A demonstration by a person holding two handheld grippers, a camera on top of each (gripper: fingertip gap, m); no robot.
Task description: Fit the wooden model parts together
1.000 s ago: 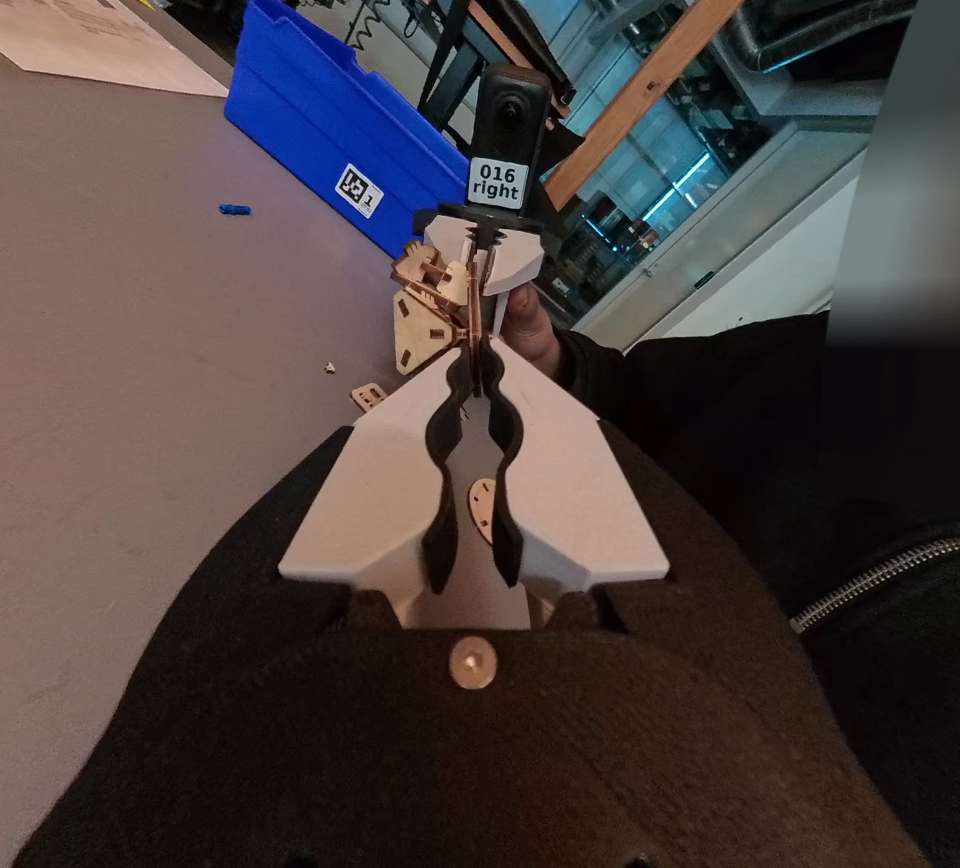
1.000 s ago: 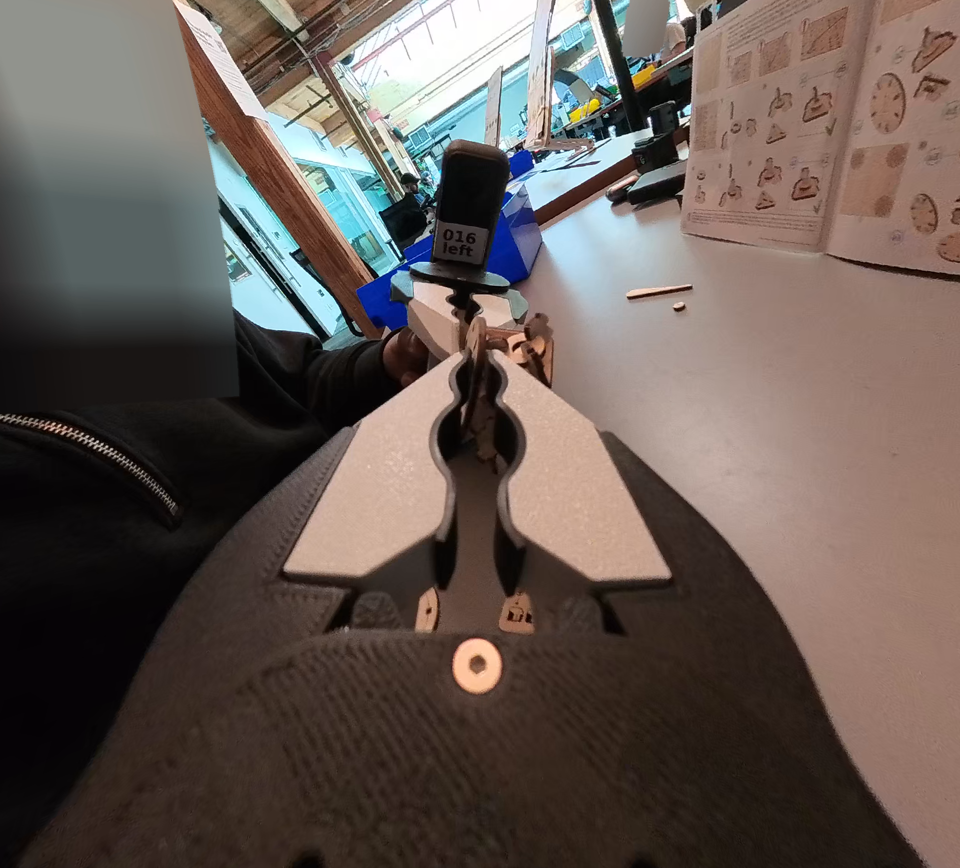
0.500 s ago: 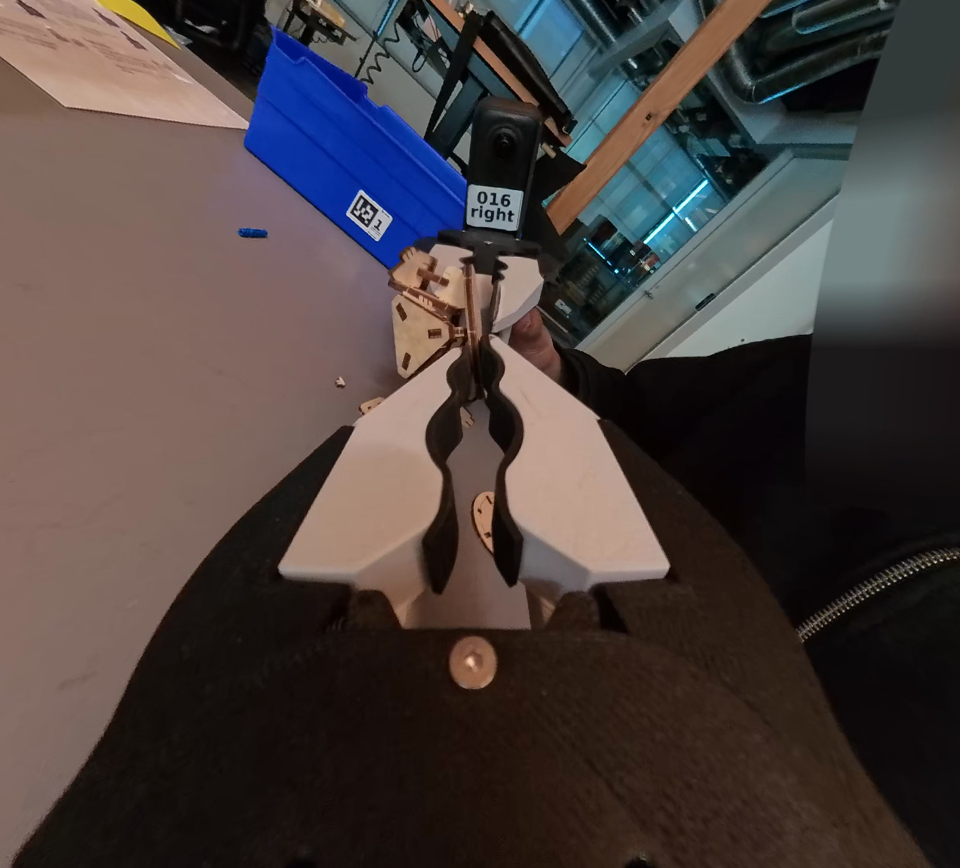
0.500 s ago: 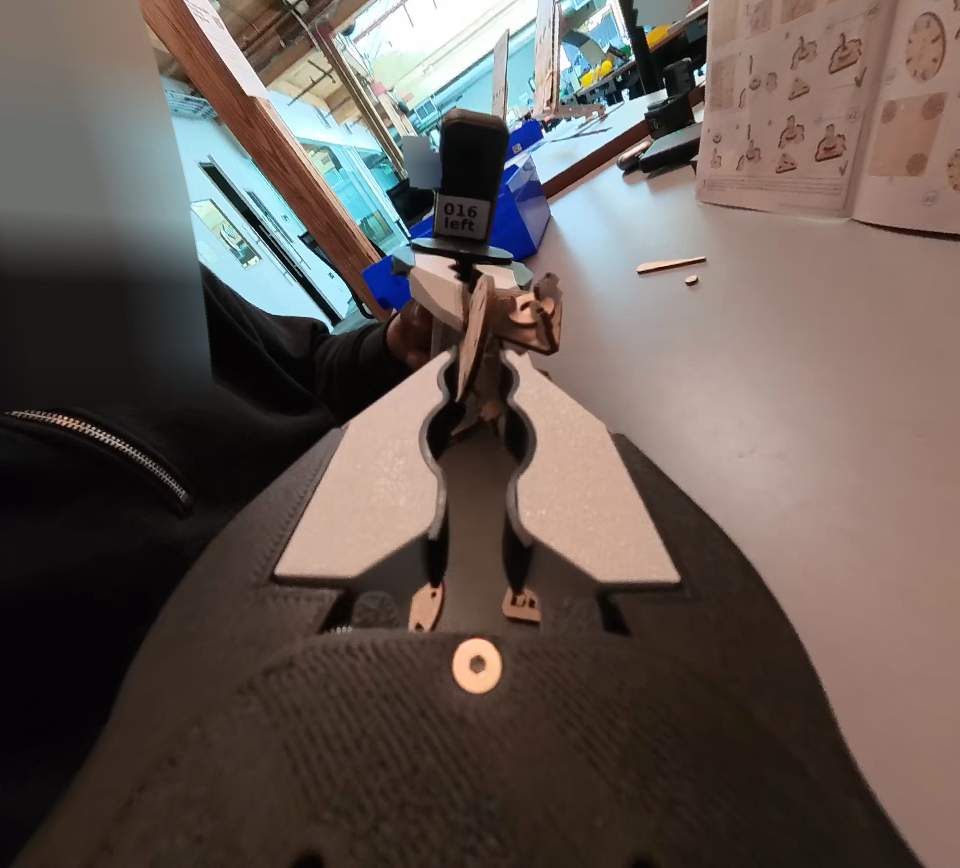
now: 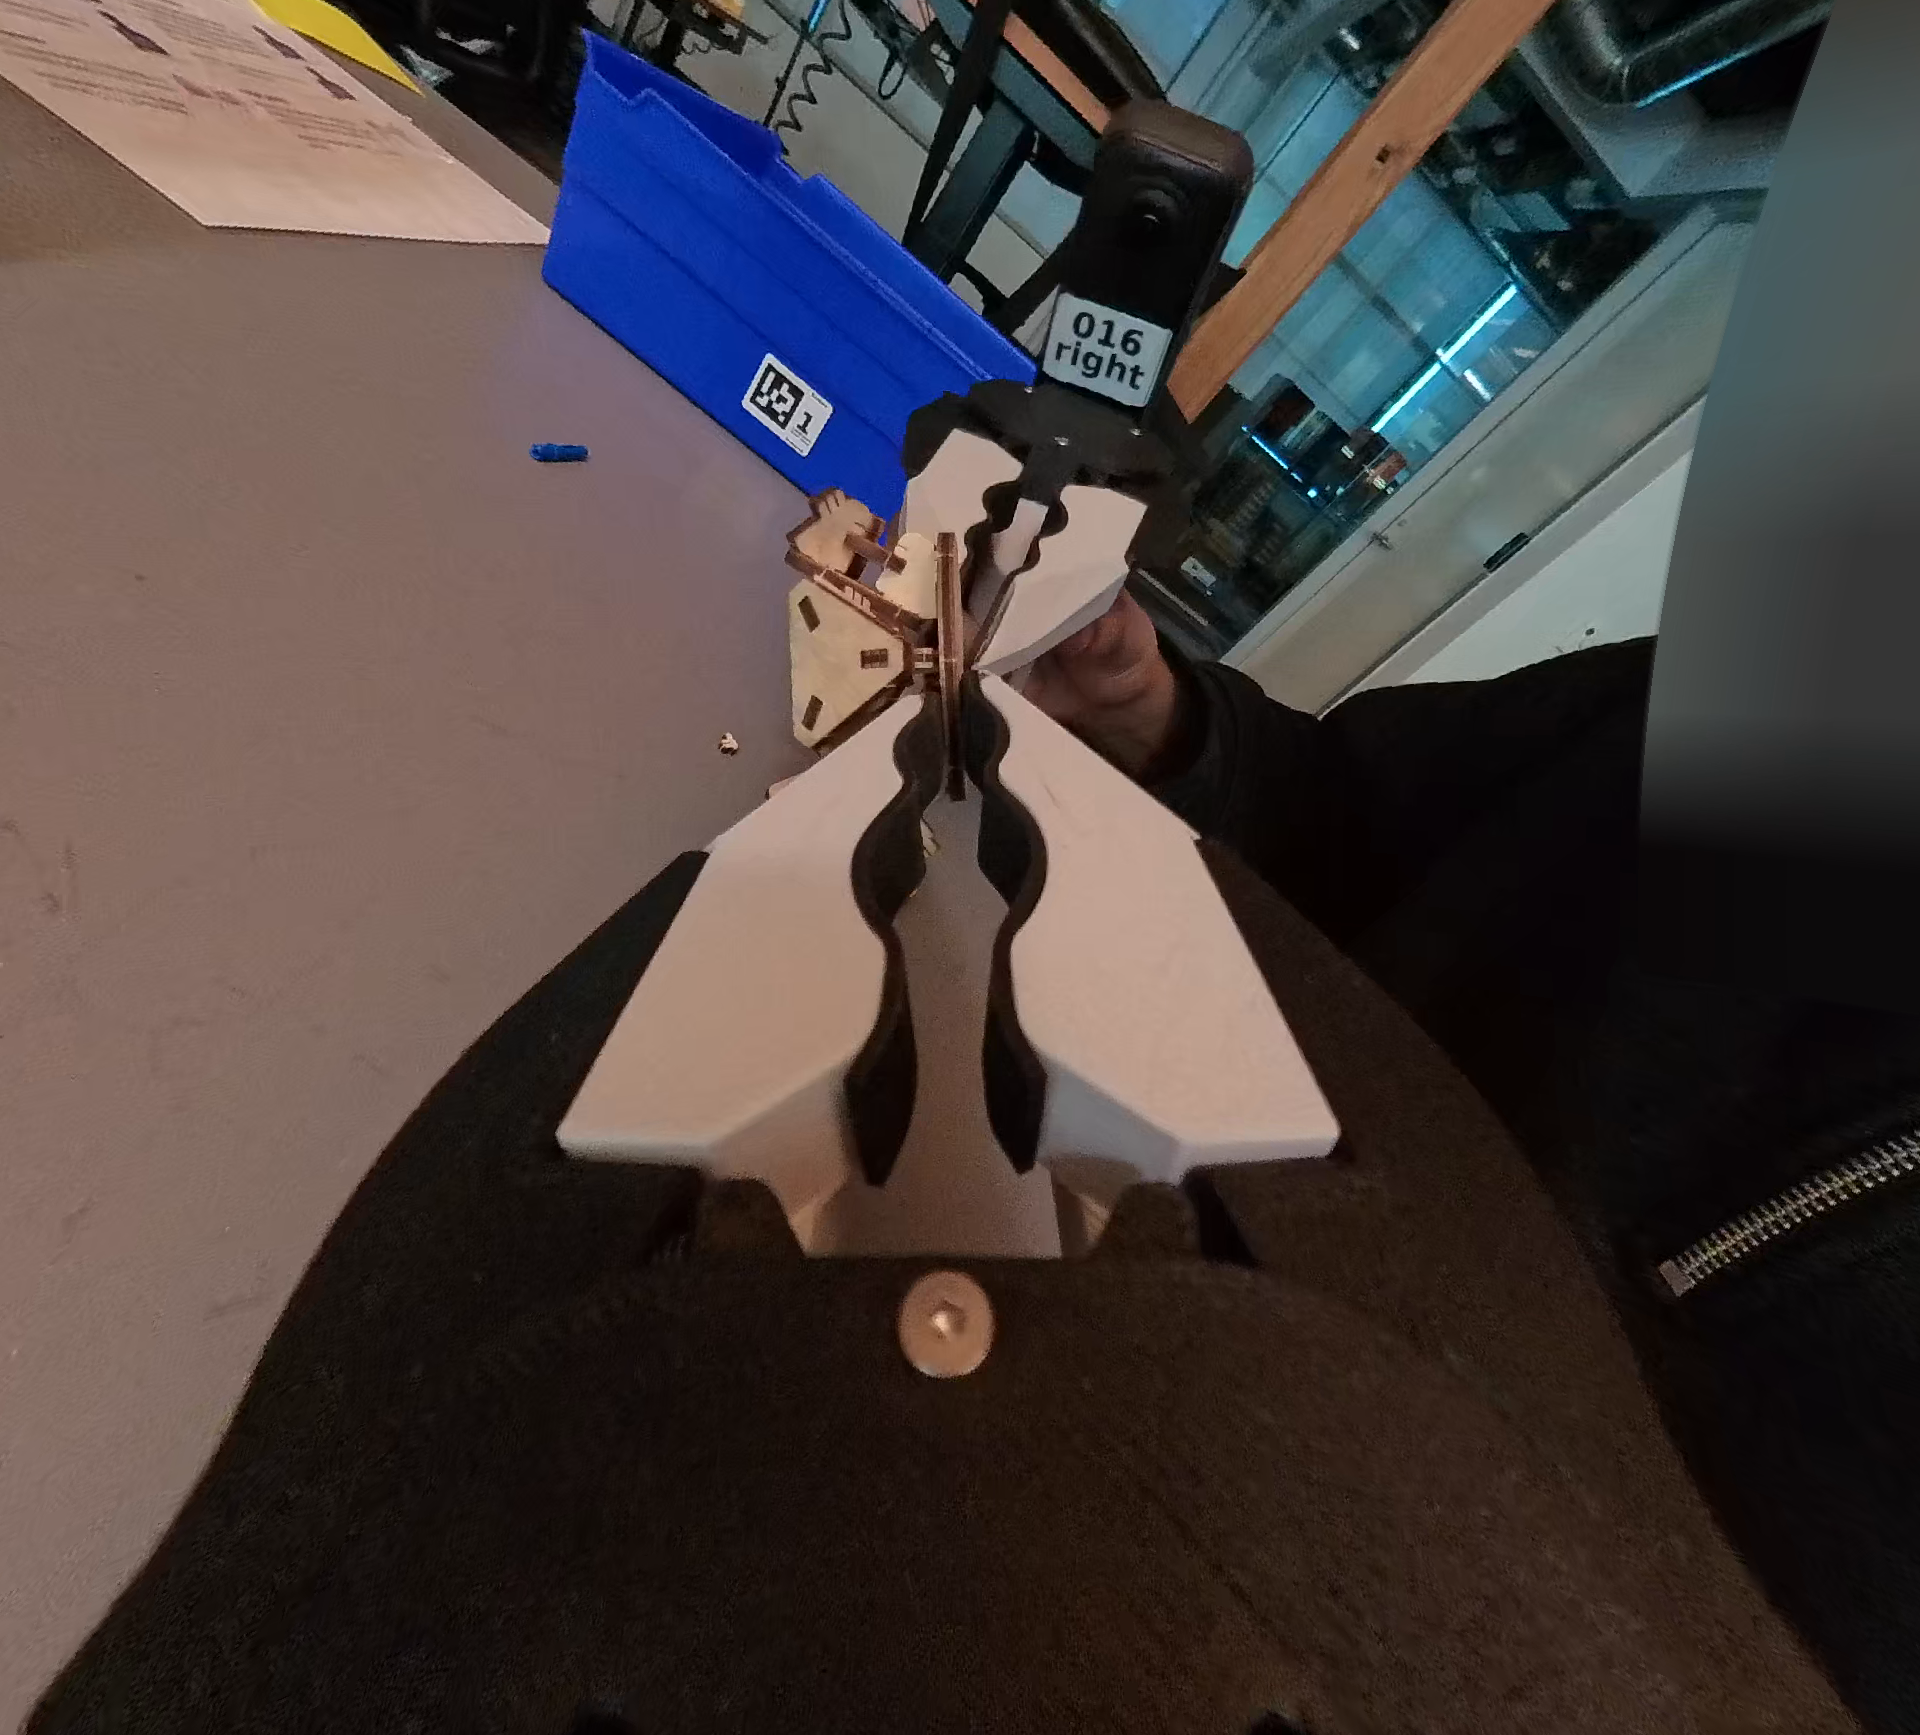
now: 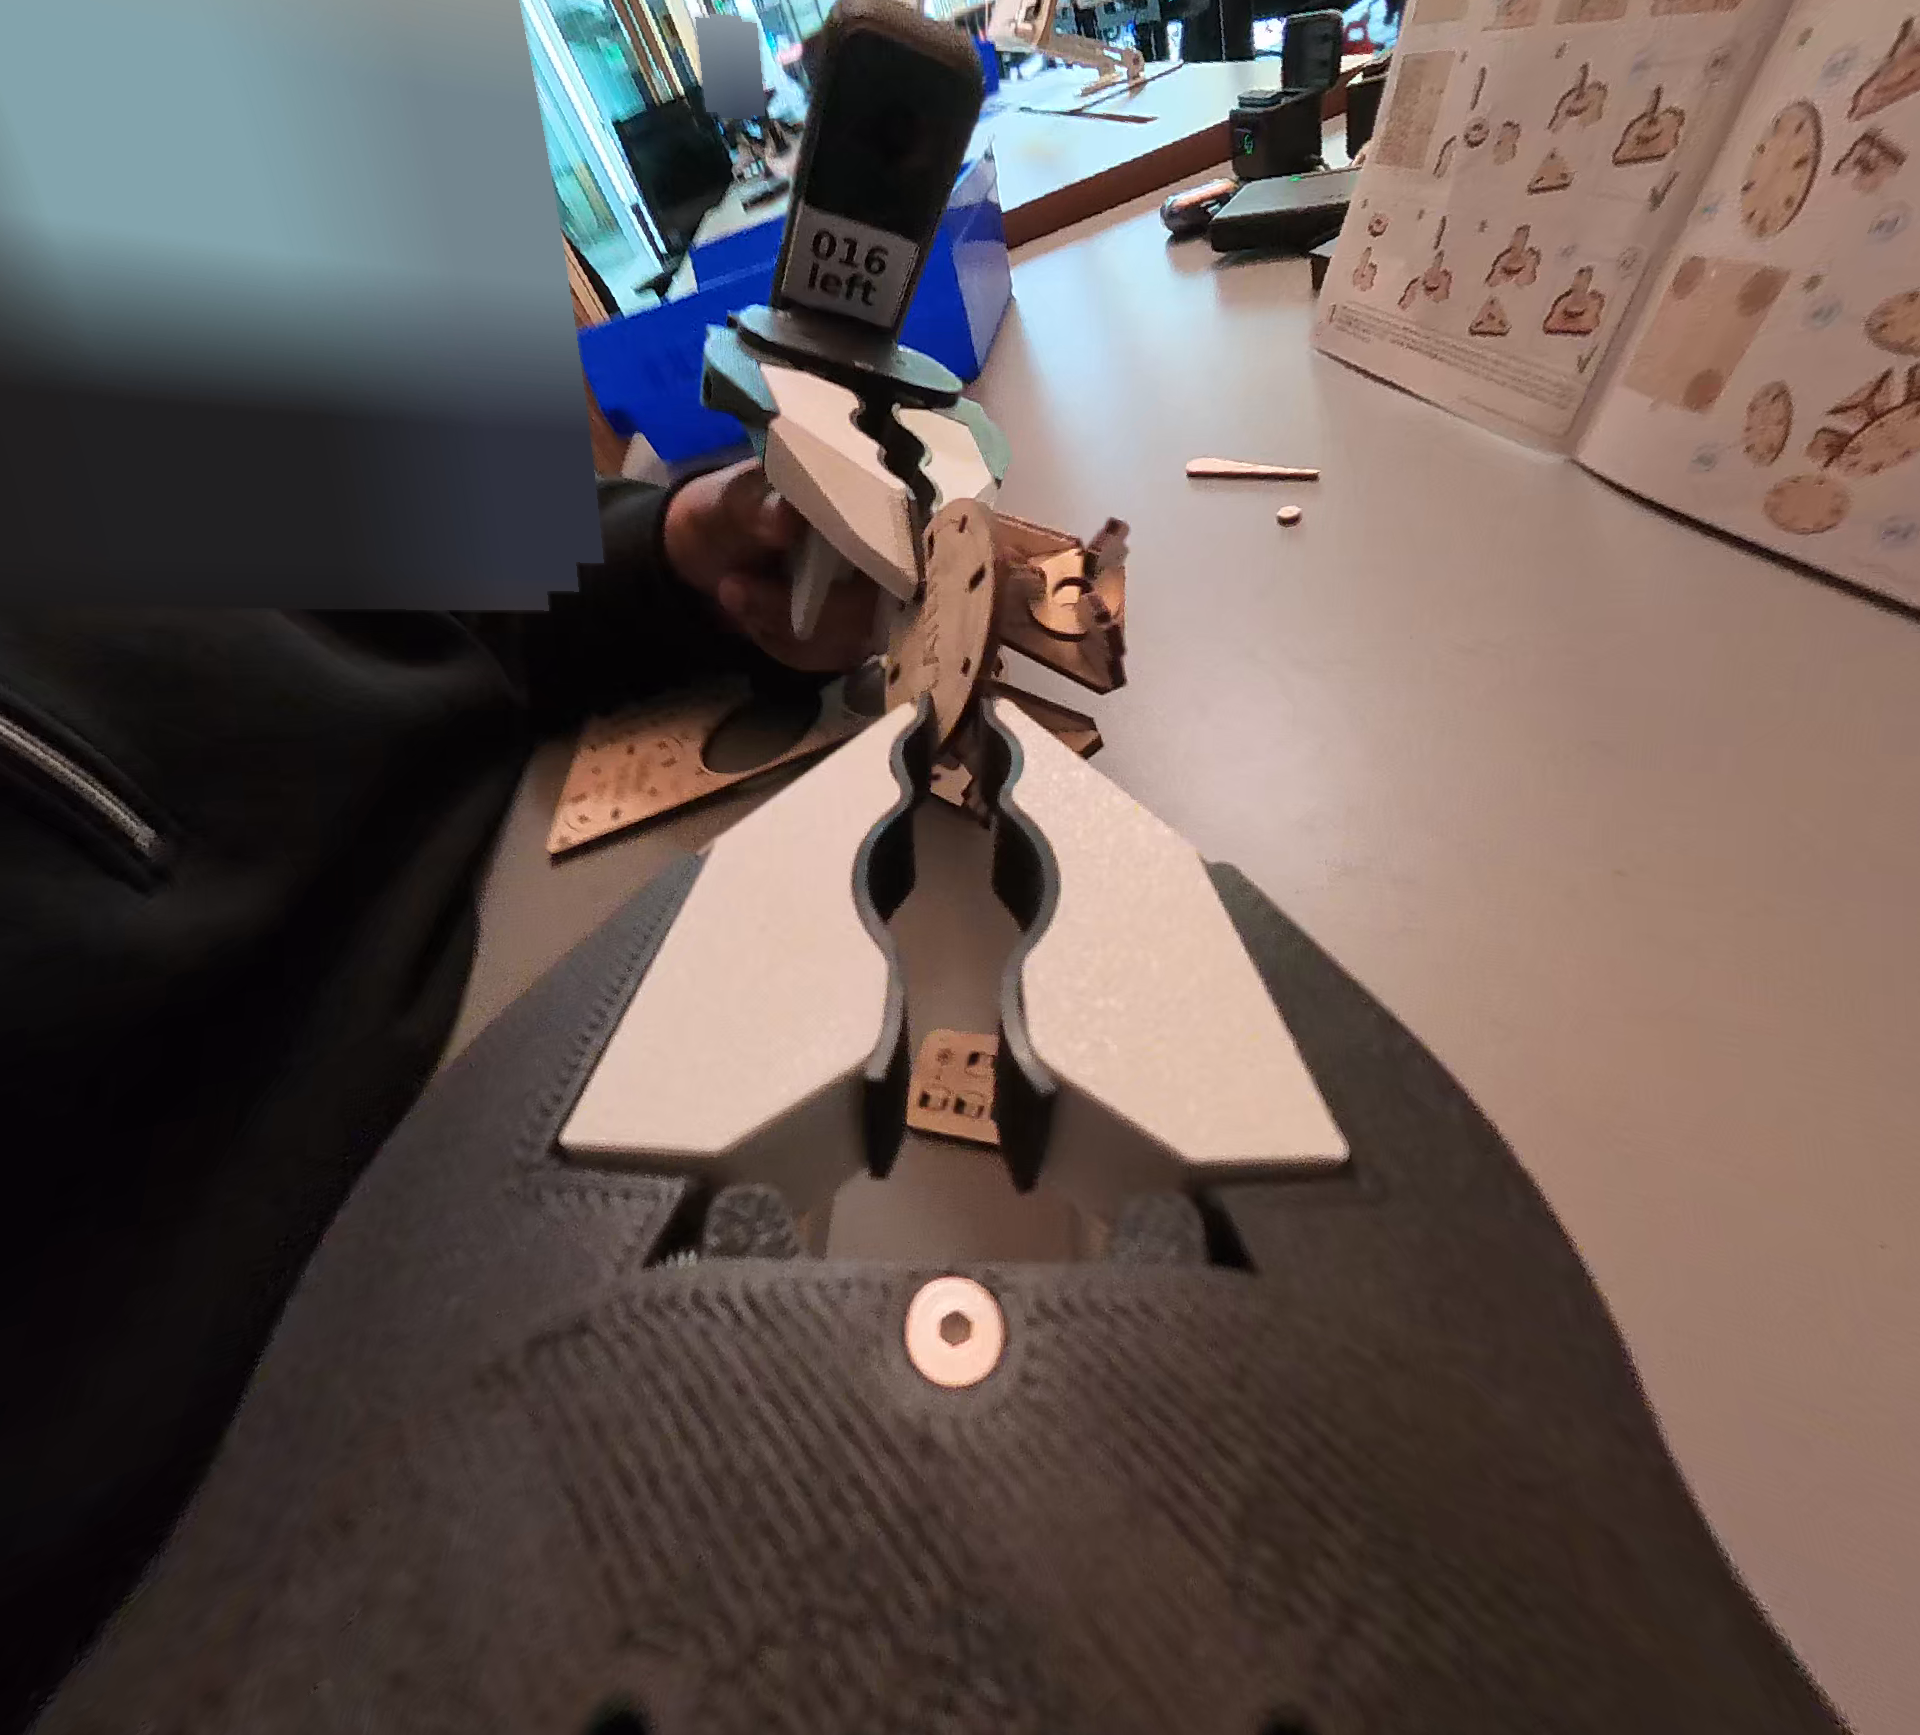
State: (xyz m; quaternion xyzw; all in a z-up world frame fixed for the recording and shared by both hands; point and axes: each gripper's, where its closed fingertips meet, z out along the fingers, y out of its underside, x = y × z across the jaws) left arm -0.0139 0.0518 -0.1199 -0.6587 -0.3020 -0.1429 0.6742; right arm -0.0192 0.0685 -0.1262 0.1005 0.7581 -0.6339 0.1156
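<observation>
My left gripper (image 5: 951, 729) clenched on wooden disc (image 5: 945, 646) edge, assembly (image 5: 847, 636) attached, held above table (image 5: 312, 750); my right gripper (image 6: 956, 740) slightly parted around disc's lower rim (contact unclear); I'd keep left steady, align squarely.

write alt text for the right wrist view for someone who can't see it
Two handheld grippers meet tip to tip over a grey table, both at a small wooden model whose round wooden disc the left gripper pinches at its upper edge, the right gripper closing around its lower edge. An open instruction booklet and blue bin stand behind.
</observation>
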